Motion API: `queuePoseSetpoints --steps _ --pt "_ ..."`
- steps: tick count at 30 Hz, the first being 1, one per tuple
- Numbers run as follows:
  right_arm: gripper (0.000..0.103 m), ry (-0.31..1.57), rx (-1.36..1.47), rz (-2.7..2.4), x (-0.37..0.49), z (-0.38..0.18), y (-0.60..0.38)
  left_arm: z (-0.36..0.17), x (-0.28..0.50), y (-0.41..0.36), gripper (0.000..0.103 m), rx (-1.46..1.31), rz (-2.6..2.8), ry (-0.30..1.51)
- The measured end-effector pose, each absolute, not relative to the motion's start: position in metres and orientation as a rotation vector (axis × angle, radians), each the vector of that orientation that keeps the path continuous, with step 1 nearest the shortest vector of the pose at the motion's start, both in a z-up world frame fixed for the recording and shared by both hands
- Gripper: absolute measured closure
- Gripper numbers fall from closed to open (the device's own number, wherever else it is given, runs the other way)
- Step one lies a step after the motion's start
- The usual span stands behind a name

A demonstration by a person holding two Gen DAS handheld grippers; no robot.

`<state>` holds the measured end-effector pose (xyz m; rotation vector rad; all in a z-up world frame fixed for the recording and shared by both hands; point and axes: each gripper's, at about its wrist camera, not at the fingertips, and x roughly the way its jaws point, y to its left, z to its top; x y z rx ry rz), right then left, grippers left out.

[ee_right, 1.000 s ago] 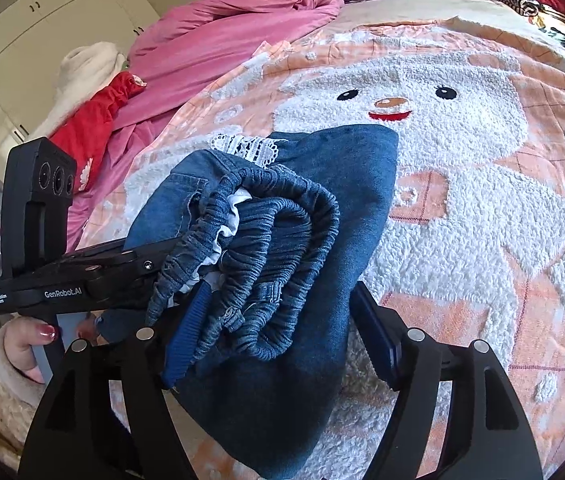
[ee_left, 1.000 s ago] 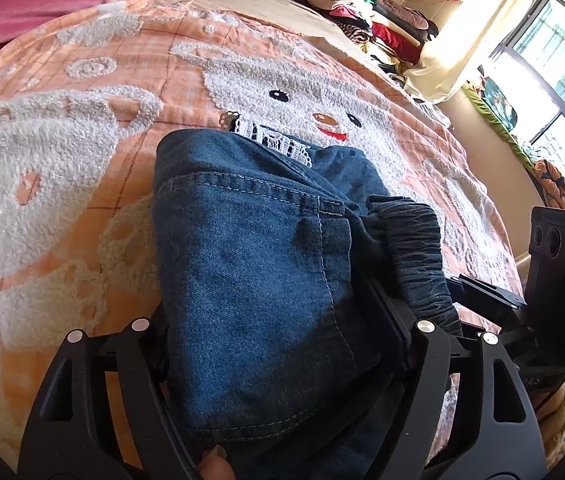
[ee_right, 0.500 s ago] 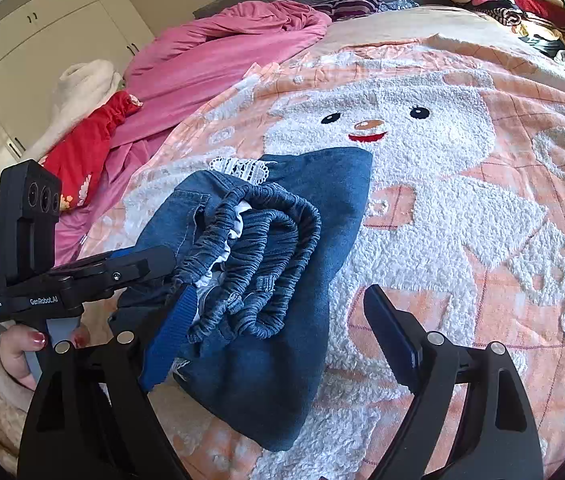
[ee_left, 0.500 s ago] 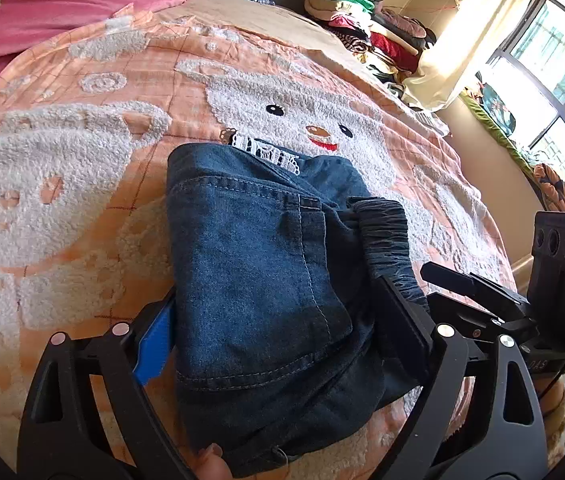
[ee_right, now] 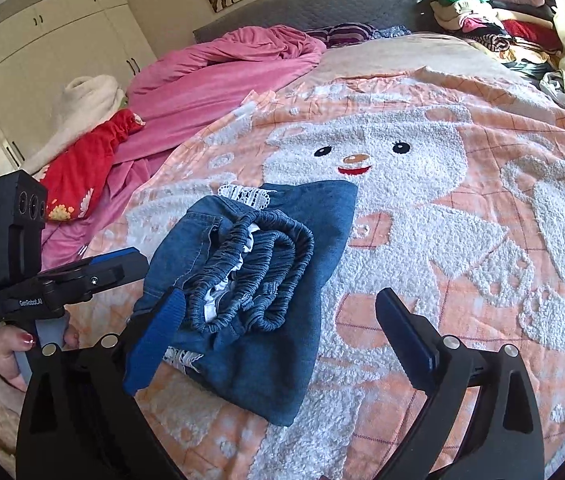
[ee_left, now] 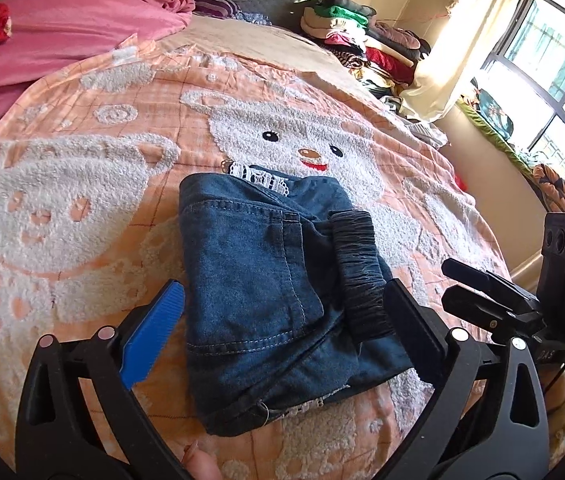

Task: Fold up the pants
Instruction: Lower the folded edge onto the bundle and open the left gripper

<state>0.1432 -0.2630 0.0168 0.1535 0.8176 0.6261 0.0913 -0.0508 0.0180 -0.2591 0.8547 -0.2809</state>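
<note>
Small blue denim pants (ee_left: pixel 266 280) lie folded in a compact bundle on the orange bear-pattern blanket (ee_left: pixel 82 184). Their elastic waistband (ee_right: pixel 254 280) faces the right wrist view, with white lace trim at the far edge. My left gripper (ee_left: pixel 282 328) is open, its fingers on either side of the bundle's near end, holding nothing. My right gripper (ee_right: pixel 278 340) is open too, its left blue pad (ee_right: pixel 154 344) close to the waistband. Each gripper shows in the other's view: the right gripper (ee_left: pixel 494 300) and the left gripper (ee_right: pixel 82 280).
A pink duvet (ee_right: pixel 222 68) and a red garment (ee_right: pixel 82 164) lie at the bed's far left. A stack of folded clothes (ee_left: pixel 362 40) sits at the far corner by the window. White wardrobes (ee_right: pixel 42 52) stand behind the bed.
Both grippers have let go of the pants and pulled back and up. The folded bundle now rests on the blanket, clear of the fingers.
</note>
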Motion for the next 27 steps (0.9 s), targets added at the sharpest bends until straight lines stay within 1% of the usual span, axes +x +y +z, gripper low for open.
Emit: queuePoseSetpoints --steps 11,12,16,27 --pt "0.007 0.737 0.119 0.614 0.110 0.044 -0.266 0.037 0.059 -0.048 0.010 -0.245 -0.261 0.800" --pt "0.004 0.731 0.115 0.612 0.107 0.046 -0.266 0.039 0.056 -0.048 0.010 -0.242 -0.256 0.795" --pt "0.004 0.714 0.096 0.613 0.095 0.051 -0.264 0.043 0.044 -0.048 0.010 -0.239 -0.248 0.777" --pt "0.004 0.697 0.071 0.597 0.068 0.056 -0.263 0.038 0.013 -0.047 0.010 -0.228 -0.213 0.772"
